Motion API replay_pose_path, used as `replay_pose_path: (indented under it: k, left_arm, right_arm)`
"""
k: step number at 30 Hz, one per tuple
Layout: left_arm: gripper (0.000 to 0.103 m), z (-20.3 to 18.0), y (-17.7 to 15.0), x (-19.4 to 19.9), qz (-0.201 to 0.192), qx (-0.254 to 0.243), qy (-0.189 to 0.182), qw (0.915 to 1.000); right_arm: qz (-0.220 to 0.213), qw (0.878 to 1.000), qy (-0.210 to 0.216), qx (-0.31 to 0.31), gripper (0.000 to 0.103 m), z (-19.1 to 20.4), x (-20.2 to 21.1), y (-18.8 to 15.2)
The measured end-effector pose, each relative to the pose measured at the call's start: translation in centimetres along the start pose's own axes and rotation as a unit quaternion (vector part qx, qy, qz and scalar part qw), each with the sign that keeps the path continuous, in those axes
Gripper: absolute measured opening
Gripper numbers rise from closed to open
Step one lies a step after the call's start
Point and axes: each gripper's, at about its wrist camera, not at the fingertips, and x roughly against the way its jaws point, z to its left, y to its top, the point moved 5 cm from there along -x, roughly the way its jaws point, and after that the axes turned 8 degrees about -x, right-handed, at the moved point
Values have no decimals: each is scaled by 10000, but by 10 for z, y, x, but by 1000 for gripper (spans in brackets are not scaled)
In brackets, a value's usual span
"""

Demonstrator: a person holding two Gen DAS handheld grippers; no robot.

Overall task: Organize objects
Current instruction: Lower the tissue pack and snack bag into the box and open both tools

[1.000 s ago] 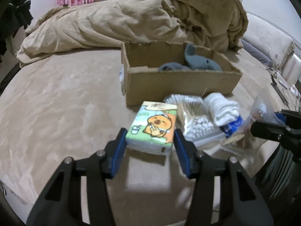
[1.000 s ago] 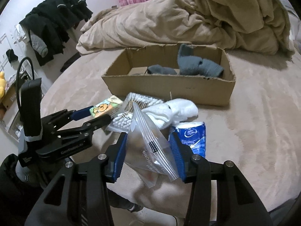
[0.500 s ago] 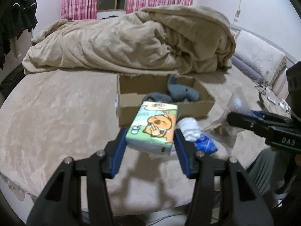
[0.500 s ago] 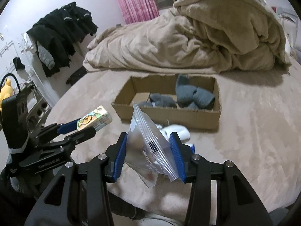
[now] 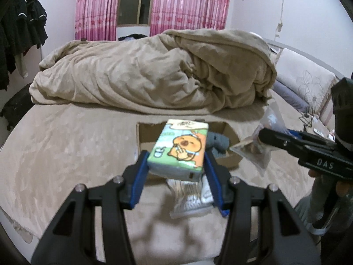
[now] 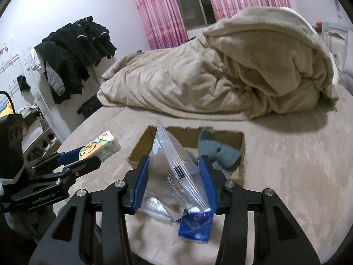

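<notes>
My left gripper (image 5: 176, 165) is shut on a green and orange cartoon tissue pack (image 5: 179, 150), held in the air in front of the open cardboard box (image 5: 143, 134); the pack also shows in the right wrist view (image 6: 100, 146). My right gripper (image 6: 174, 176) is shut on a clear zip bag (image 6: 174, 167), held above the bed before the box (image 6: 241, 152). Grey socks (image 6: 217, 152) lie in the box. A bag of cotton swabs (image 5: 187, 196) and a blue tissue packet (image 6: 196, 226) lie on the bed below the grippers.
A rumpled tan duvet (image 5: 154, 70) is piled behind the box. Dark clothes (image 6: 75, 50) hang at the left wall. Pink curtains (image 5: 187, 6) cover the window. A pillow (image 5: 306, 86) lies at the far right.
Both grippers have risen from the bed with their loads; the tissue pack and zip bag now hang higher, in front of the box. The swabs and blue packet stay on the bed.
</notes>
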Motion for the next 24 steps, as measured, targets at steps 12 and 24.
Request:
replay_pose_path:
  k: [12, 24]
  left_arm:
    - [51, 18, 19, -46, 66, 68, 125, 9999]
    - [51, 29, 6, -113, 339, 205, 88, 9992]
  right_arm:
    - [-102, 9999, -67, 90, 48, -10, -30, 28]
    - [410, 9988, -204, -149, 48, -43, -100, 14]
